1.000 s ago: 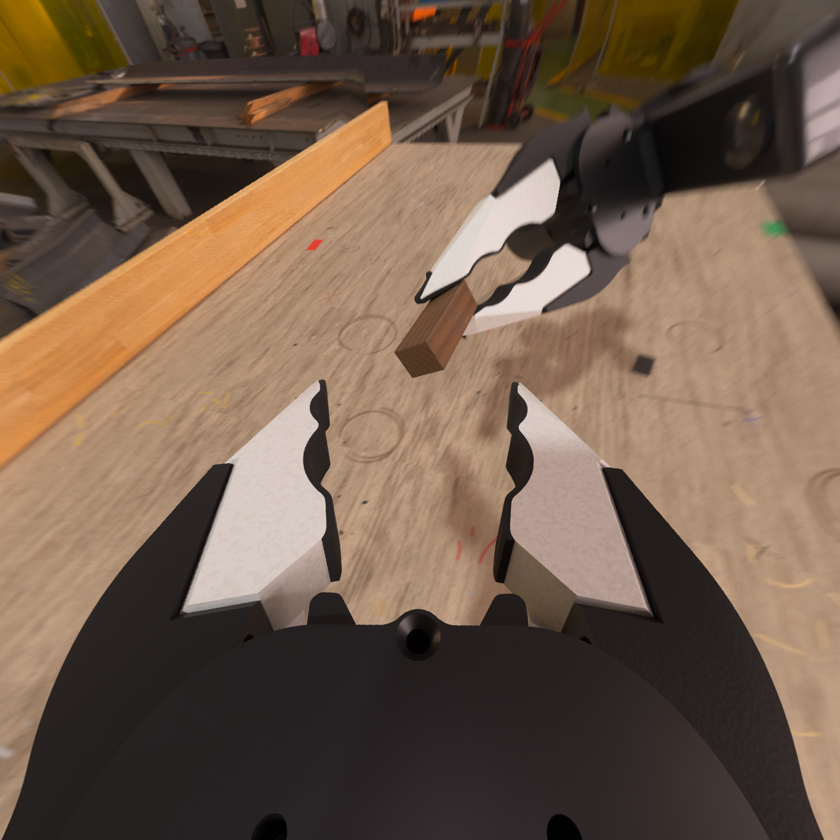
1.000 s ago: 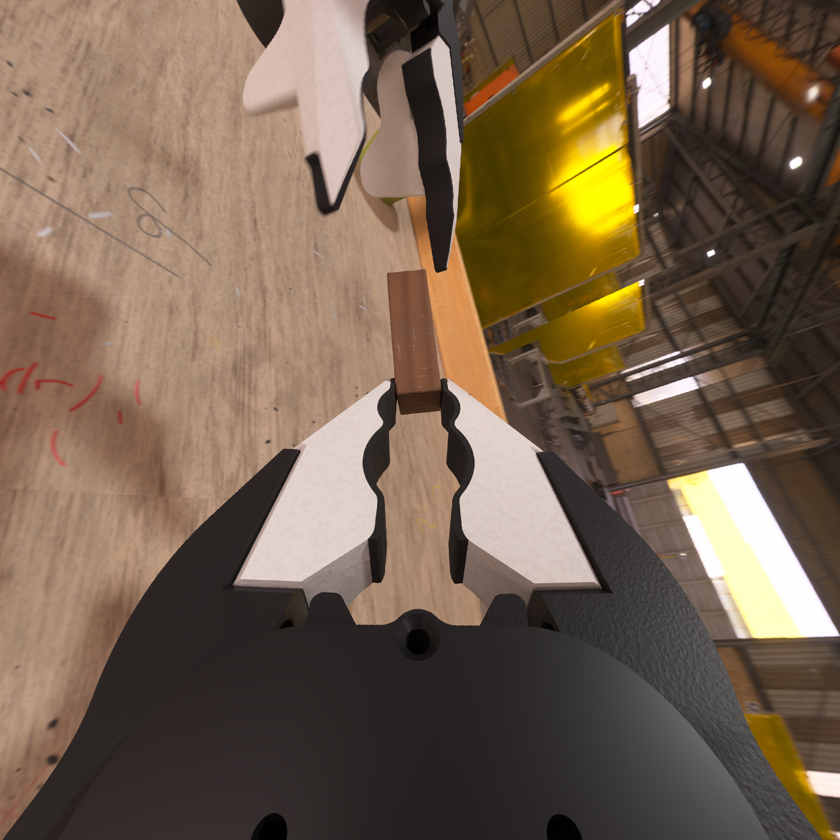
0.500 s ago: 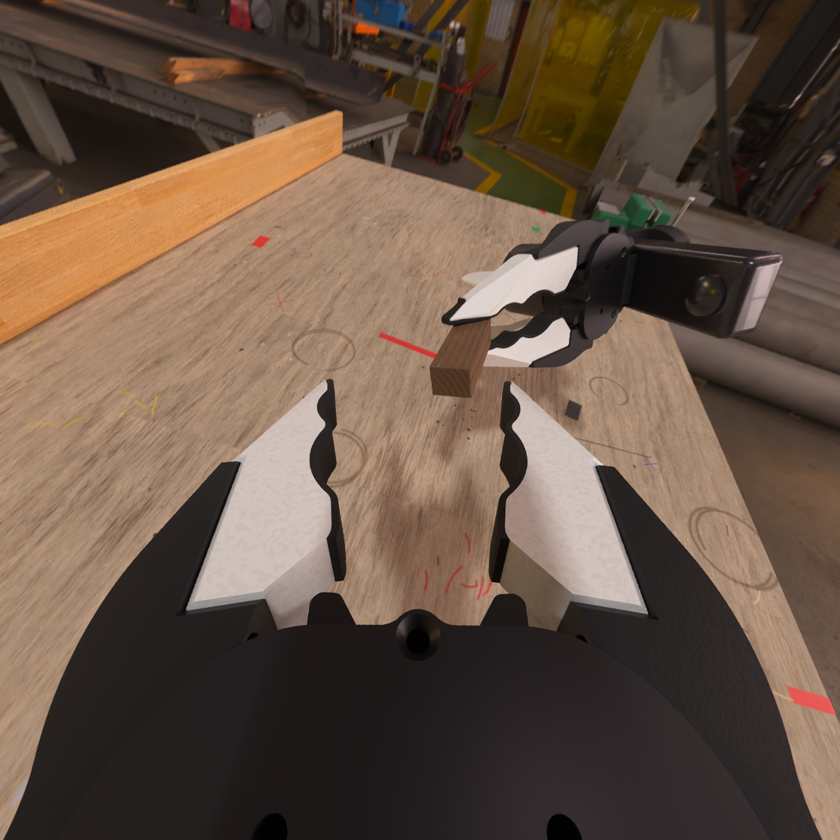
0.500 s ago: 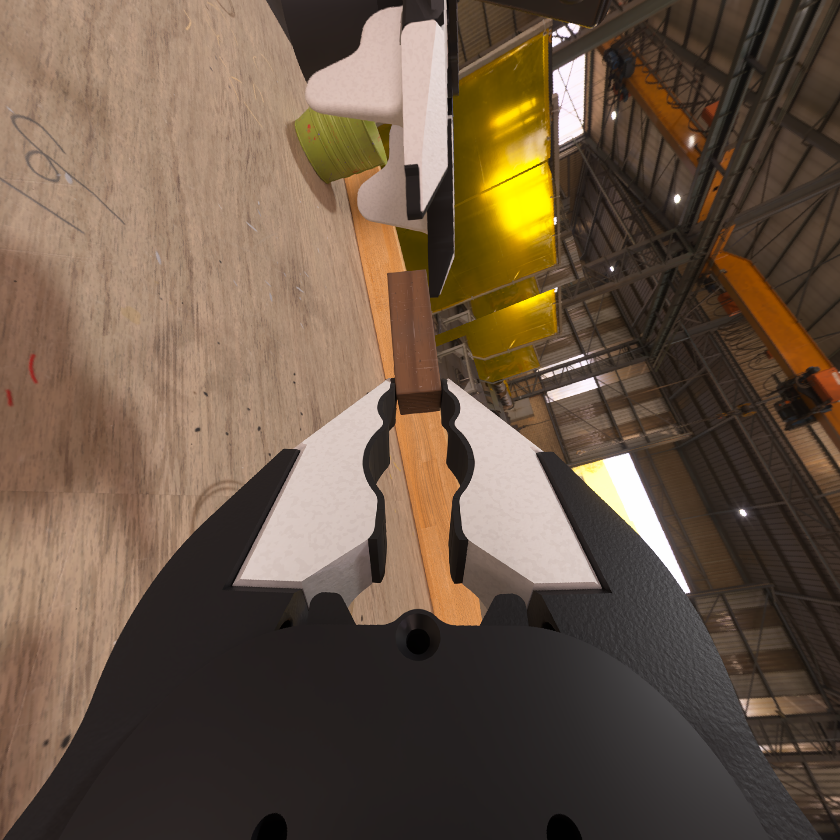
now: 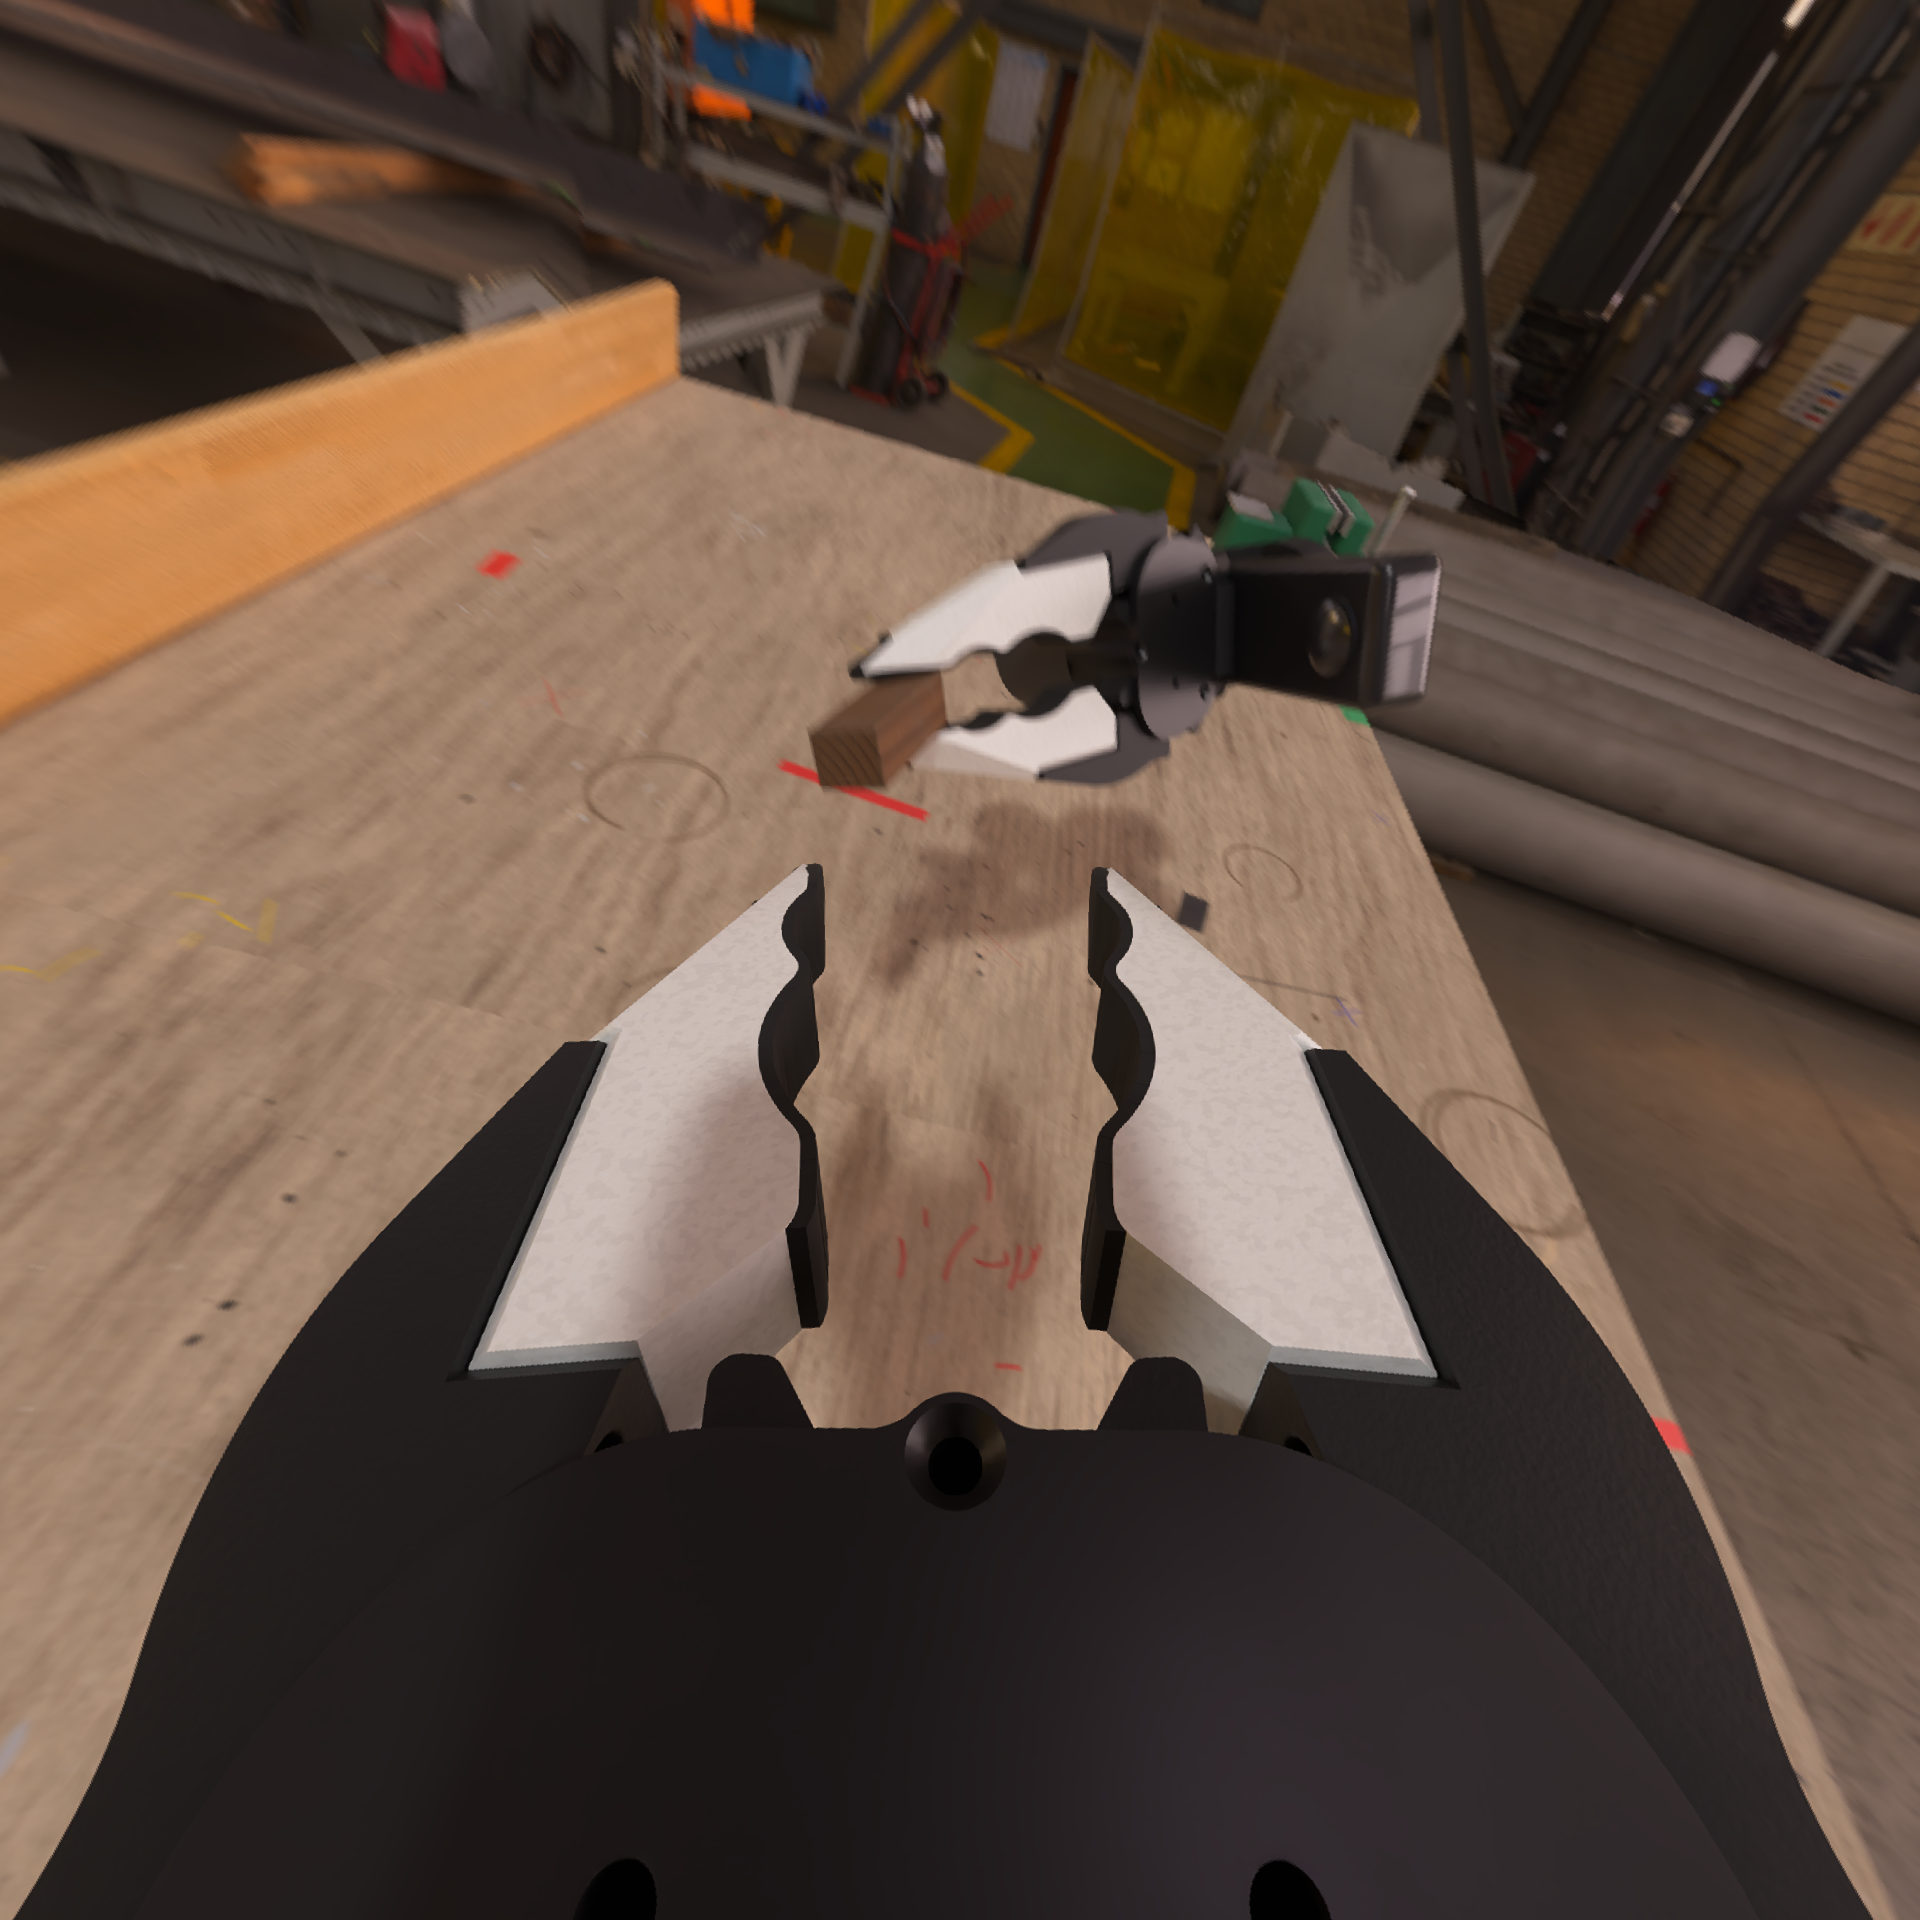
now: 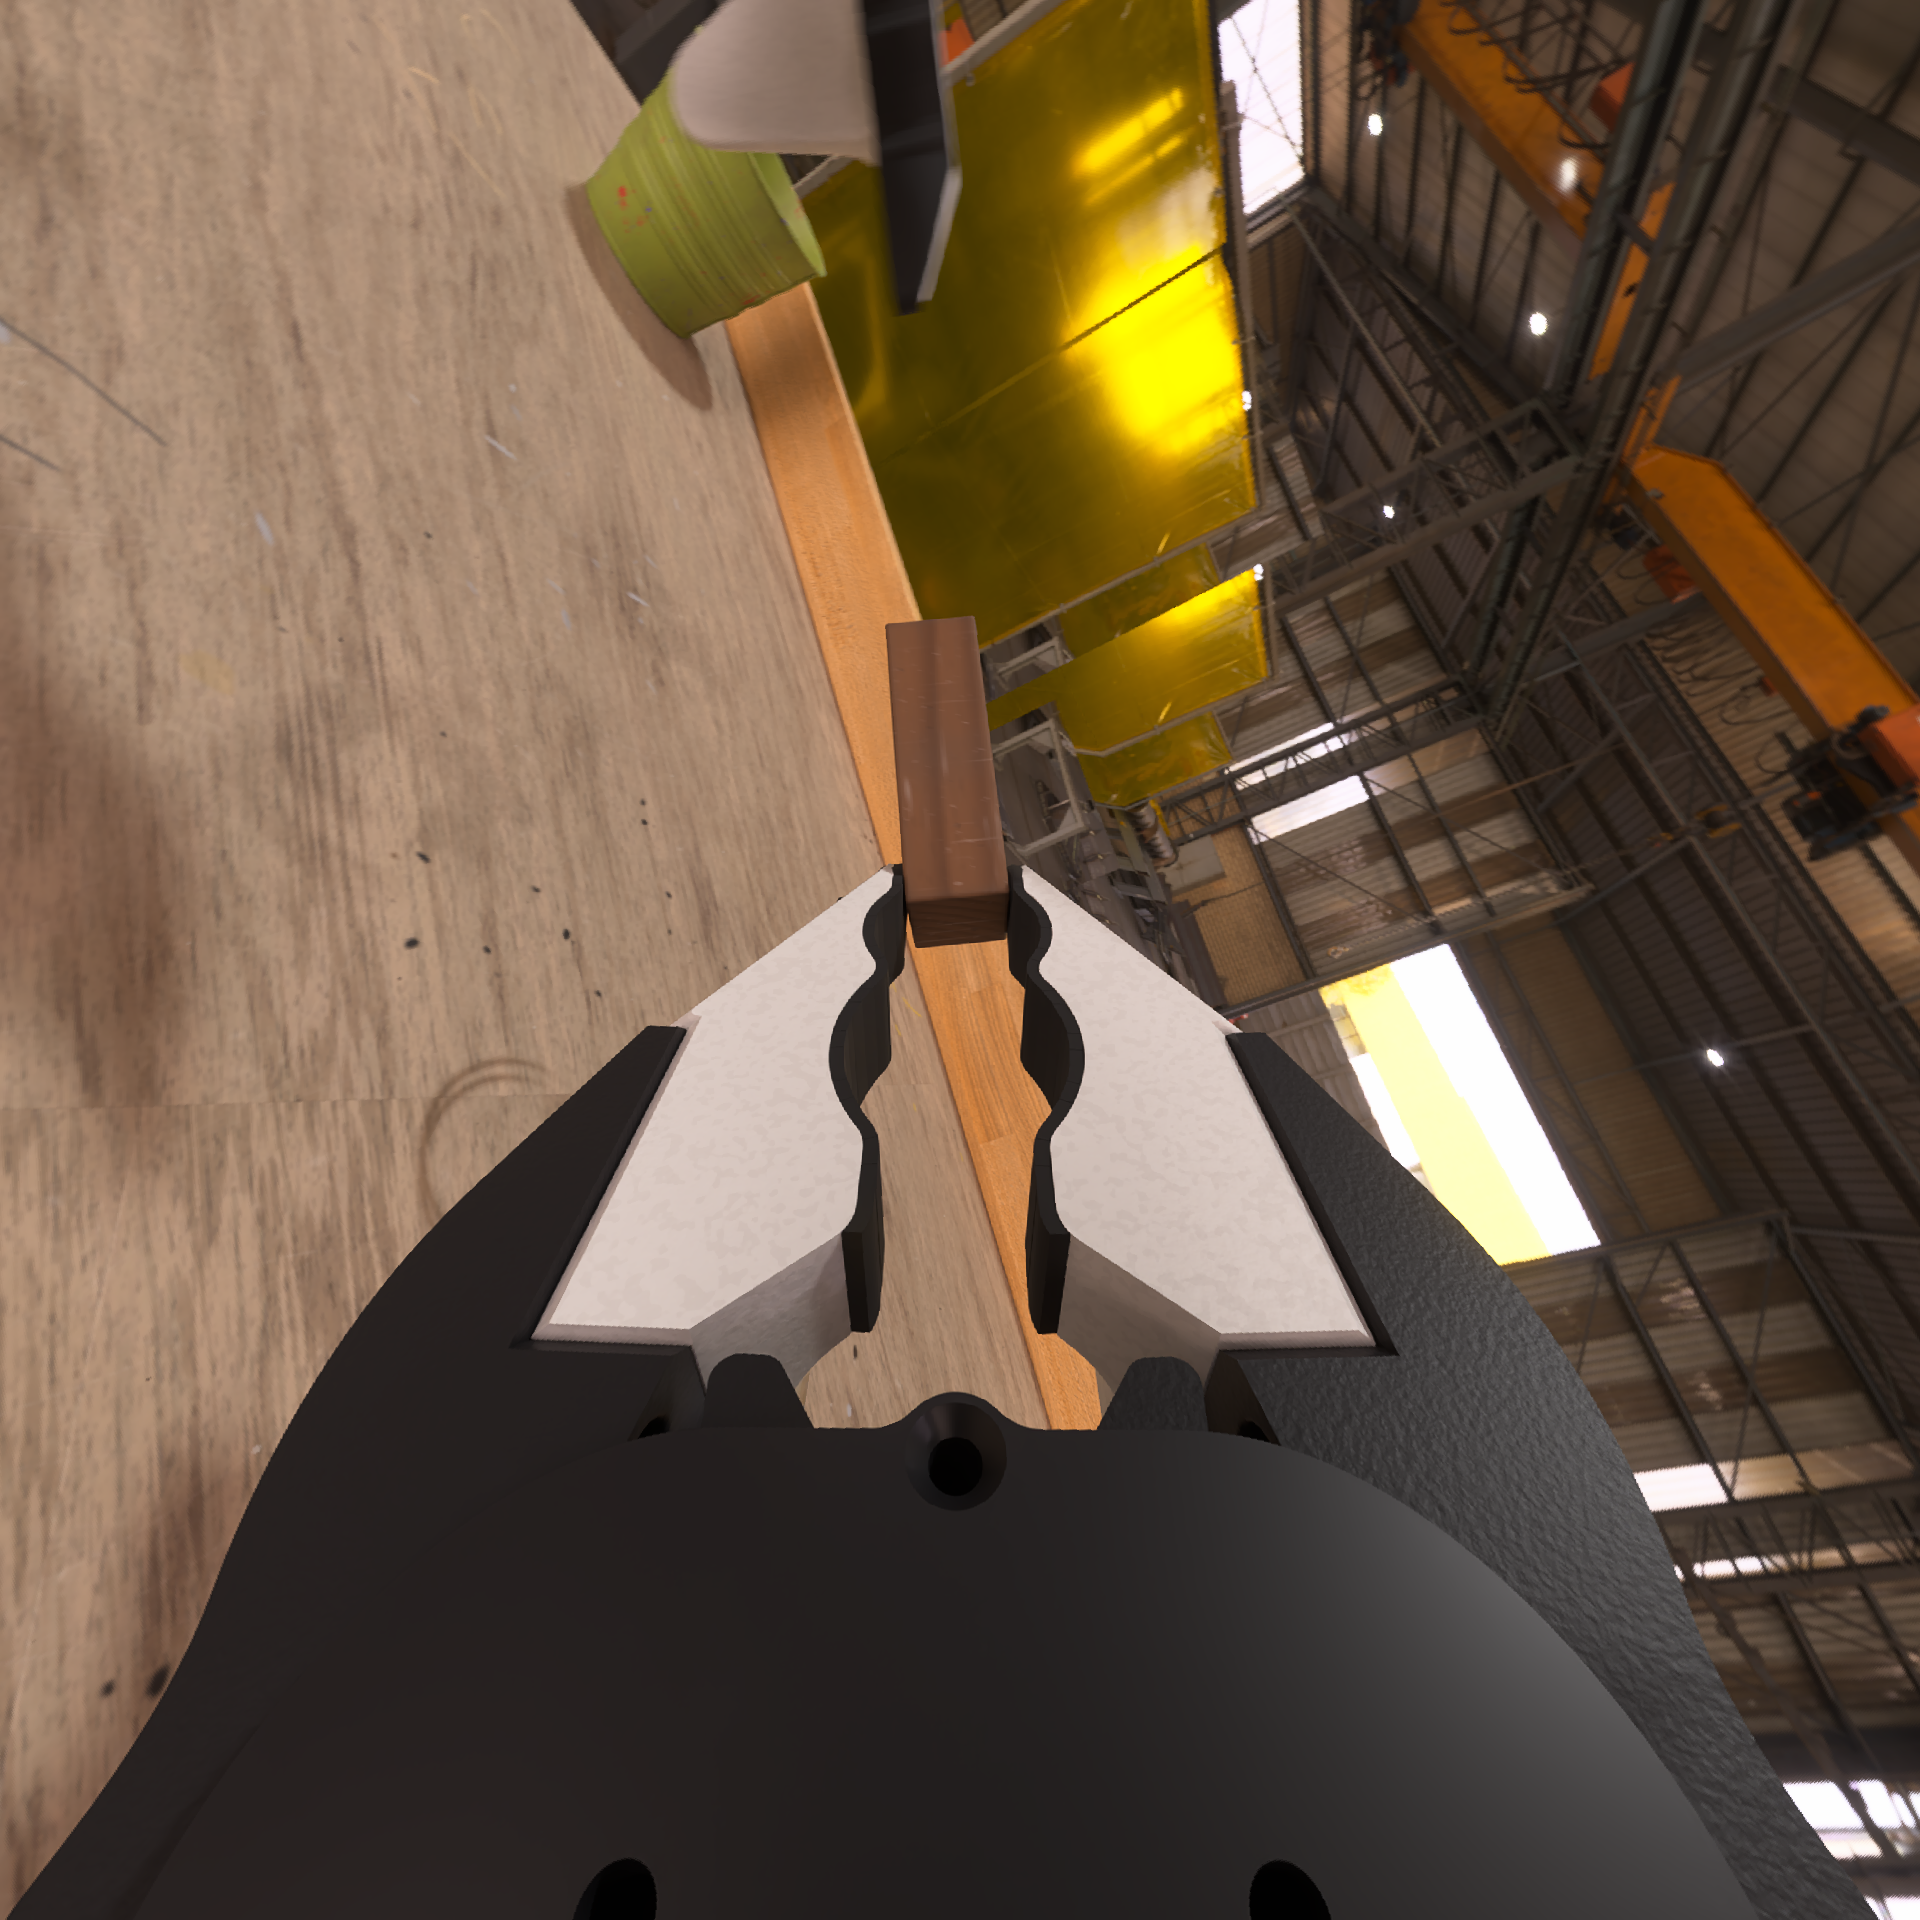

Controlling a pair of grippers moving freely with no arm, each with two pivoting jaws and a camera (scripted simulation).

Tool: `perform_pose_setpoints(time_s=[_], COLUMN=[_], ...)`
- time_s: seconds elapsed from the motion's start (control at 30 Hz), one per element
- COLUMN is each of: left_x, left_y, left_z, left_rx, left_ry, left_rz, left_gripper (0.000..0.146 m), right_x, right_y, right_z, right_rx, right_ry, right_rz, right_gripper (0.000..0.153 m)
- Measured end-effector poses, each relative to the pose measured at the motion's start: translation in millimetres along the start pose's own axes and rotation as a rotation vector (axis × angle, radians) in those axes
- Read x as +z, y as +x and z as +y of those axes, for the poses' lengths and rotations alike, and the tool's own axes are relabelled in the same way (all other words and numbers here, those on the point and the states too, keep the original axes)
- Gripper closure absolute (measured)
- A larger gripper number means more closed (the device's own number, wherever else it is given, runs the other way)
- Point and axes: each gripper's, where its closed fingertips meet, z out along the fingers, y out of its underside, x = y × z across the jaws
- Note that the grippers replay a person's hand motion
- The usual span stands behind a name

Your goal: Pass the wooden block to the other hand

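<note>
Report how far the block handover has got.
Done: the right gripper holds the wooden block by one end, lifted clear of the table. In hand: the left gripper is open and faces the block's free end, with a gap between them. Left: close in, grasp, then the right releases.

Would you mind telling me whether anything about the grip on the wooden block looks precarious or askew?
Yes, slightly. The right gripper pinches the wooden block only at the very tips of its jaws, so most of the block juts out unsupported above the workbench. The left gripper is open and clear of it.
</note>
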Motion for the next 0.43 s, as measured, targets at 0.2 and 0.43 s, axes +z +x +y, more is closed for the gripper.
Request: perform_pose_setpoints(time_s=[0.2, 0.43], left_x=[39, 64], left_y=[-8, -26], left_z=[28, 9], left_rx=[-0.099, -0.032], left_ry=[-0.102, 0.110], left_rz=[0.044, 0.004], left_gripper=[0.095, 0.093], right_x=[-9, -12], right_y=[16, 18], right_z=[-7, -11], right_rx=[0.036, 0.047], right_ry=[0.029, 0.053], right_rz=[0.052, 0.038], right_gripper=[0.134, 0.134])
